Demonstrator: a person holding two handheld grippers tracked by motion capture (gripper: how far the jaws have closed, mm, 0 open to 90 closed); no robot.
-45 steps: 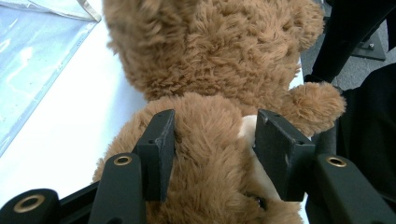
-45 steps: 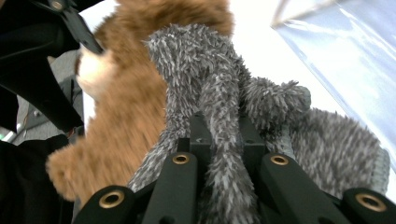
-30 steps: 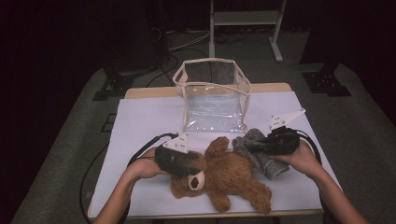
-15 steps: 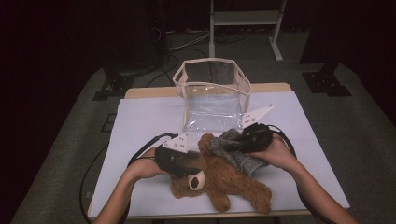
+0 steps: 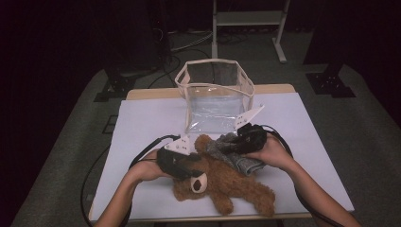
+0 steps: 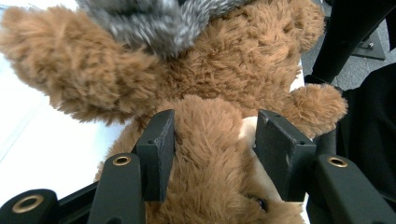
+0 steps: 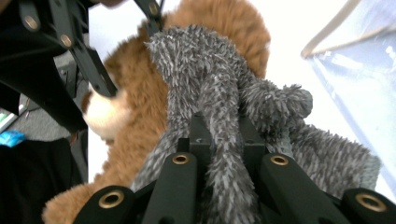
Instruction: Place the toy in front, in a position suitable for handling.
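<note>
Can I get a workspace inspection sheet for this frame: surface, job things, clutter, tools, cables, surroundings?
Surface: white table, wood edge at the far side.
Job things: brown teddy lying near the front edge; grey sock draped over its upper body; clear bag upright and open behind them.
Clutter: nothing seen.
Tools: left tool clamped on the teddy's head; right tool shut on the sock, fabric pinched between its jaws.
Cables: black cable loops from the left tool across the table; another trails from the right tool.
Surroundings: grey floor, dark room, metal stand behind the table, loose floor cables.
</note>
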